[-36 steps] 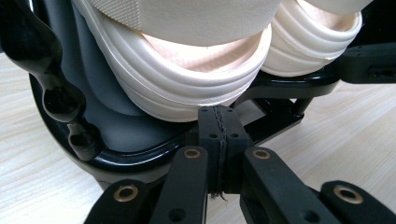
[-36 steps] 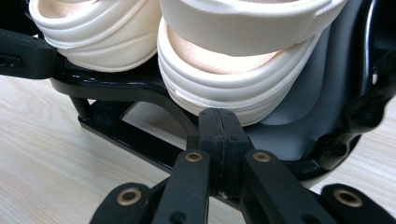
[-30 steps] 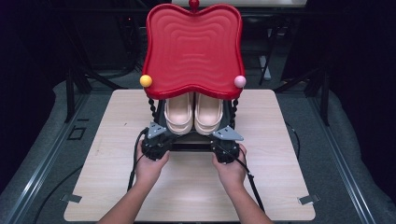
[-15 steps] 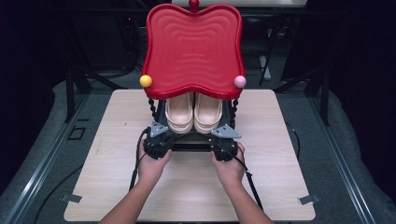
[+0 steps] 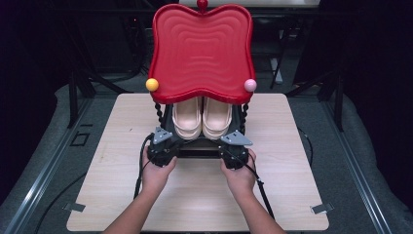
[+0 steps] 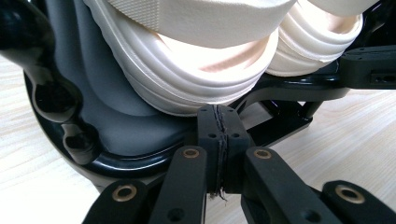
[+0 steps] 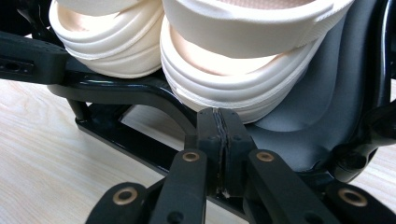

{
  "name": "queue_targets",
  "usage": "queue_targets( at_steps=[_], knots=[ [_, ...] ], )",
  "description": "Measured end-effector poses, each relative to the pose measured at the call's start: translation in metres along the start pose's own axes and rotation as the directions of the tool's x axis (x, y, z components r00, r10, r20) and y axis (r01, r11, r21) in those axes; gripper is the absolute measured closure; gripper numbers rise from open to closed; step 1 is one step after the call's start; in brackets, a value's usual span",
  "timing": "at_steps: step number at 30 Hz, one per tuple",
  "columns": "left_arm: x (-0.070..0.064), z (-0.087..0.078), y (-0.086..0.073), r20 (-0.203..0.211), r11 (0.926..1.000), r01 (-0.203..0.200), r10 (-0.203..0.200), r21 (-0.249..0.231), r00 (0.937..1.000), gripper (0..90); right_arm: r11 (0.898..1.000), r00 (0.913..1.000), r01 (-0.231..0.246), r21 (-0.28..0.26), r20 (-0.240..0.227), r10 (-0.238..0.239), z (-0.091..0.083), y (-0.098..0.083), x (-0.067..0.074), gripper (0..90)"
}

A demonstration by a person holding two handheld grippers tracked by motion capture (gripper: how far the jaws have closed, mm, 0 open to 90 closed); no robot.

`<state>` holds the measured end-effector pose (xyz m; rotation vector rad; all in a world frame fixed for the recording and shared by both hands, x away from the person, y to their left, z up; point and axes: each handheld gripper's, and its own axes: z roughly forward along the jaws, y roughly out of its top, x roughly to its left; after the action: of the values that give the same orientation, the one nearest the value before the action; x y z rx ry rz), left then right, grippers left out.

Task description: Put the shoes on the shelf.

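Nearest, two hands (image 5: 157,173) sat on the surface (image 5: 292,195), each holding a gripper aimed at the rack. Against the pictures from a second ago, nothing had visibly shifted: the hands, both grippers and the shoes kept their places. I judged that the work was at a pause in front of the rack, with no grasp begun.

The left gripper (image 5: 164,145) had its jaws pressed together with nothing between them. In the left gripper view its tip lay just beside the ribbed sole edge of the left shoe (image 6: 196,79); whether it touched, I could not tell. The right gripper (image 5: 234,146) was likewise closed on nothing, its tip just under the sole edge of the right shoe (image 7: 243,88). To take a shoe, the jaws would first have to part.

The shoes (image 5: 202,119), a cream pair, stood side by side and touching on the rack's grey lower shelf (image 6: 116,121), just beyond the grippers. Each shoe's long axis ran near to far. The rounded near ends looked like heels, with the broad strap farther in, so the toes seemed to point far, hidden under the red top (image 5: 202,48).
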<state>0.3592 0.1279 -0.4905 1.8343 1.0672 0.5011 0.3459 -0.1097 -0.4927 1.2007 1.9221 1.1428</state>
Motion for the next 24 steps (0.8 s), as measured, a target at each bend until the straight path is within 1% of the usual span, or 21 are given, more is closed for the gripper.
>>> queue_targets(
  at_steps=[6, 7, 9, 12, 13, 14, 15, 18, 19, 21, 23, 24],
  knots=[
    [0.003, -0.005, -0.001, 0.001, 1.0000, 0.008, -0.008, -0.006, 1.0000, 88.8, 1.000, 1.0000, -0.001, -0.015, -0.006, 0.001, -0.005, 0.001, 0.000, 87.3],
    [0.003, -0.006, -0.001, -0.003, 0.9999, 0.005, -0.005, -0.012, 1.0000, 88.7, 1.000, 1.0000, 0.001, -0.007, -0.008, -0.001, -0.006, 0.002, 0.000, 87.2],
    [0.003, -0.009, 0.000, 0.002, 0.9999, 0.005, -0.005, -0.014, 1.0000, 88.2, 1.000, 0.9999, 0.004, -0.017, -0.010, -0.004, -0.008, 0.002, 0.000, 86.8],
    [0.003, -0.014, 0.000, 0.006, 0.9998, 0.006, -0.006, -0.018, 1.0000, 86.8, 1.000, 0.9998, 0.014, -0.017, -0.017, -0.014, -0.012, 0.002, 0.001, 86.1],
    [0.003, -0.016, 0.000, 0.008, 0.9998, 0.004, -0.004, -0.020, 1.0000, 86.0, 1.000, 0.9997, 0.016, -0.020, -0.020, -0.016, -0.014, 0.002, 0.002, 85.9],
    [0.004, -0.018, 0.000, 0.009, 0.9996, 0.005, -0.005, -0.027, 0.9999, 85.0, 1.000, 0.9995, 0.021, -0.007, -0.023, -0.021, -0.017, 0.003, 0.002, 85.6],
    [0.004, -0.020, 0.000, 0.007, 0.9996, 0.004, -0.004, -0.028, 1.0000, 83.9, 0.999, 0.9994, 0.026, -0.029, -0.020, -0.027, -0.017, 0.002, 0.002, 85.2],
    [0.005, -0.028, -0.002, 0.020, 0.9992, 0.010, -0.010, -0.038, 0.9997, 81.1, 0.999, 0.9990, 0.035, -0.027, -0.026, -0.036, -0.023, 0.002, 0.002, 82.7],
    [0.006, -0.030, -0.003, 0.023, 0.9993, 0.008, -0.007, -0.038, 0.9997, 80.4, 0.999, 0.9988, 0.042, -0.032, -0.025, -0.043, -0.024, 0.001, 0.001, 82.6],
    [0.006, -0.036, -0.006, 0.030, 0.9995, 0.001, 0.000, -0.033, 0.9995, 77.9, 0.999, 0.9986, 0.045, -0.020, -0.026, -0.046, -0.029, 0.000, 0.000, 81.5],
    [0.007, -0.042, -0.010, 0.033, 0.9995, -0.006, 0.007, -0.032, 0.9994, 74.9, 0.998, 0.9978, 0.059, -0.019, -0.029, -0.059, -0.034, -0.002, -0.001, 79.8],
    [0.008, -0.044, -0.012, 0.038, 0.9995, 0.000, 0.001, -0.031, 0.9993, 73.8, 0.998, 0.9978, 0.059, -0.024, -0.030, -0.059, -0.037, -0.003, -0.002, 78.9]
  ],
)
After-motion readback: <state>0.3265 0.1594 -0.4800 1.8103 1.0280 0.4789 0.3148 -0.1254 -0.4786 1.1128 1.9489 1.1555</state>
